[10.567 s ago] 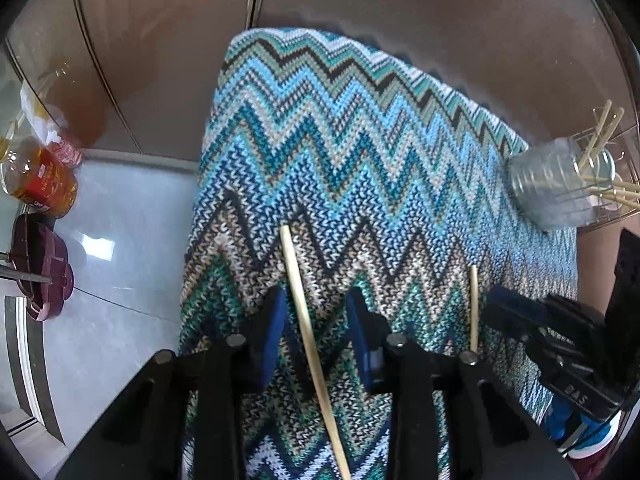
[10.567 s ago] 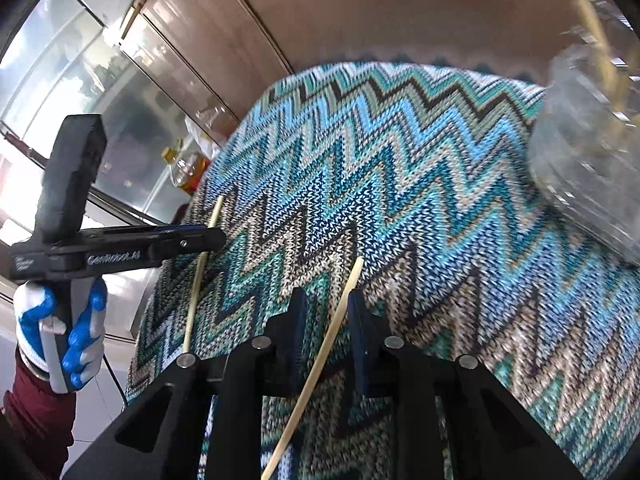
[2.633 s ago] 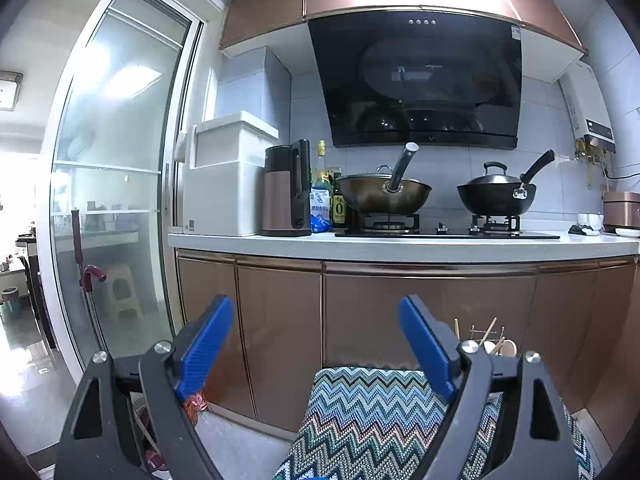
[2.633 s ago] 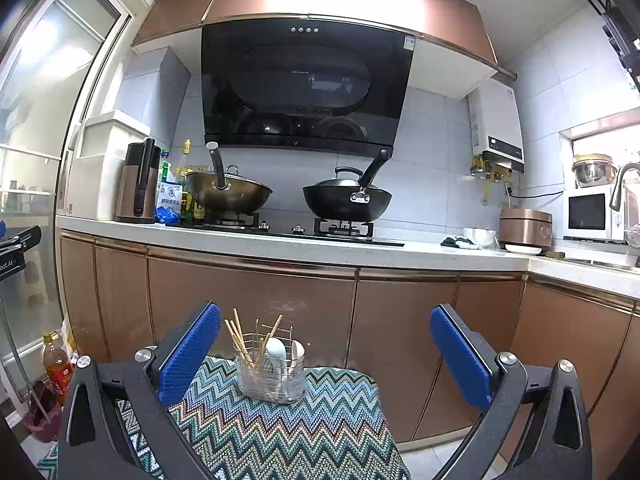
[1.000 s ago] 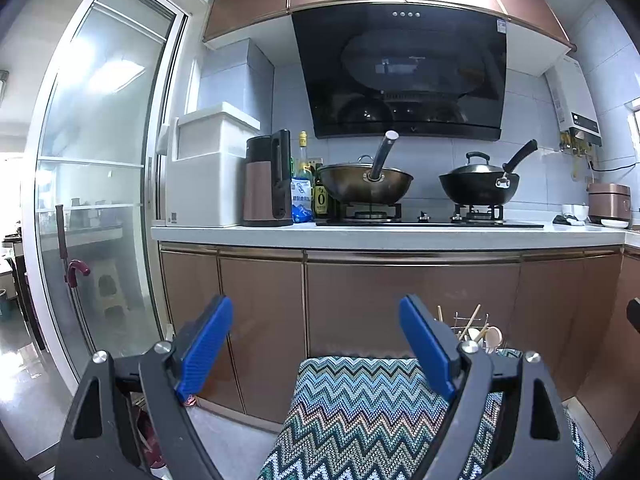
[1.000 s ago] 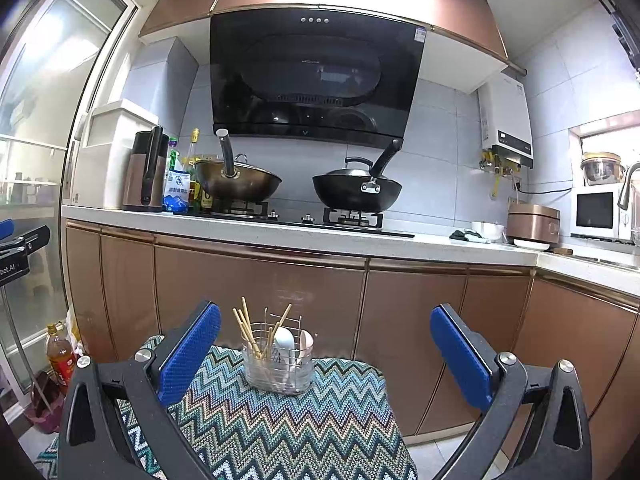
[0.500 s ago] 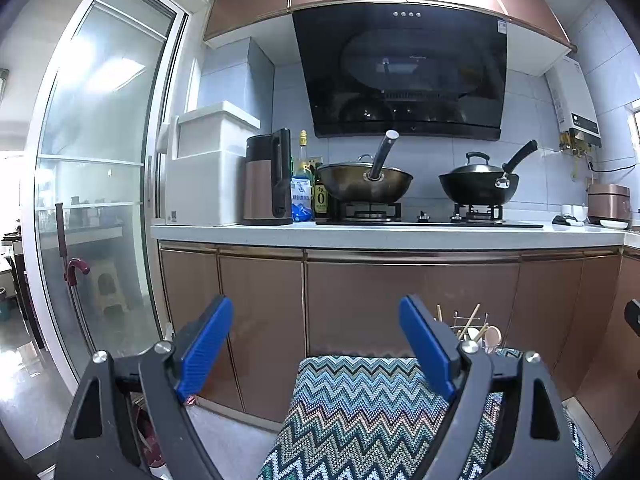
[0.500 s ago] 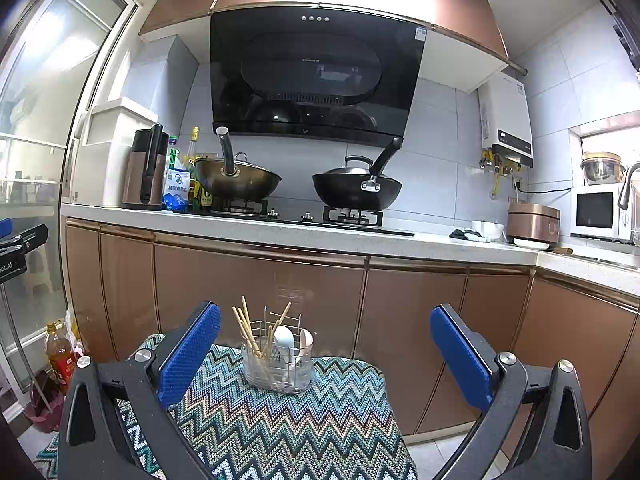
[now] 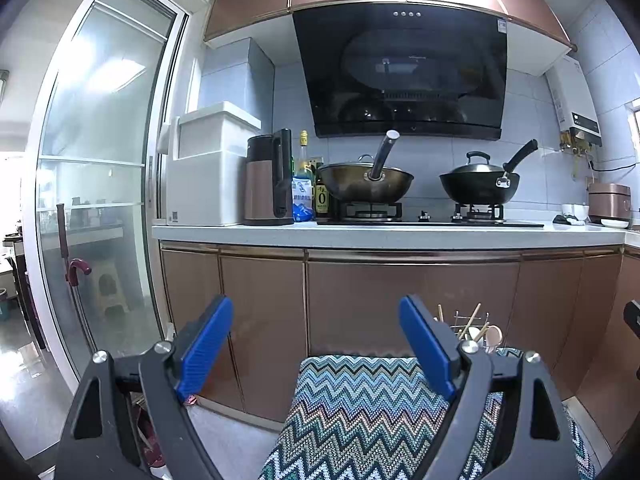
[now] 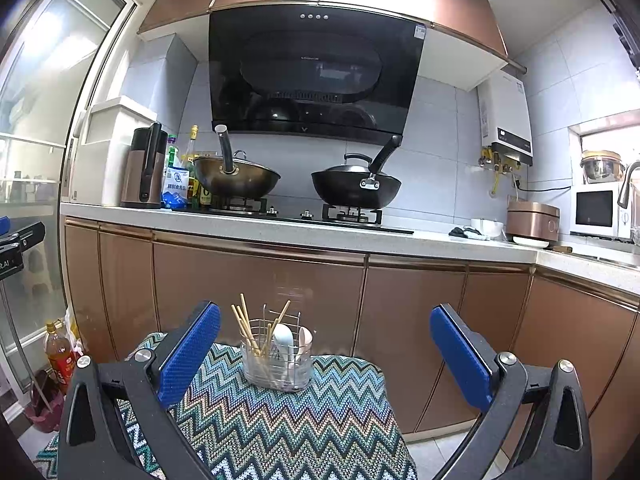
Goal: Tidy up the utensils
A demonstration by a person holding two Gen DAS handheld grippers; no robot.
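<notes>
both my tools are spread wide and empty: left tool [image 9: 316,346], right tool [image 10: 324,350]. one clear utensil holder [image 10: 277,364] stands upright at the far end of the zigzag cloth [image 10: 280,420], beside the cabinet fronts. in it i count about five chopsticks [image 10: 245,326] and two white spoons [image 10: 283,336]; the exact stick count is hard to read. two woks [image 10: 236,178] sit on the stove, on the worktop [image 10: 440,242] behind. one bottle [image 10: 59,356] stands on the floor at left.

Your only obstacle on the zigzag cloth [image 10: 280,420] is the utensil holder [image 10: 278,364] standing at its far edge, chopsticks [image 10: 245,326] sticking up from it. The rest of the cloth lies bare, and the cabinet fronts [image 10: 260,280] close off the space just behind.
</notes>
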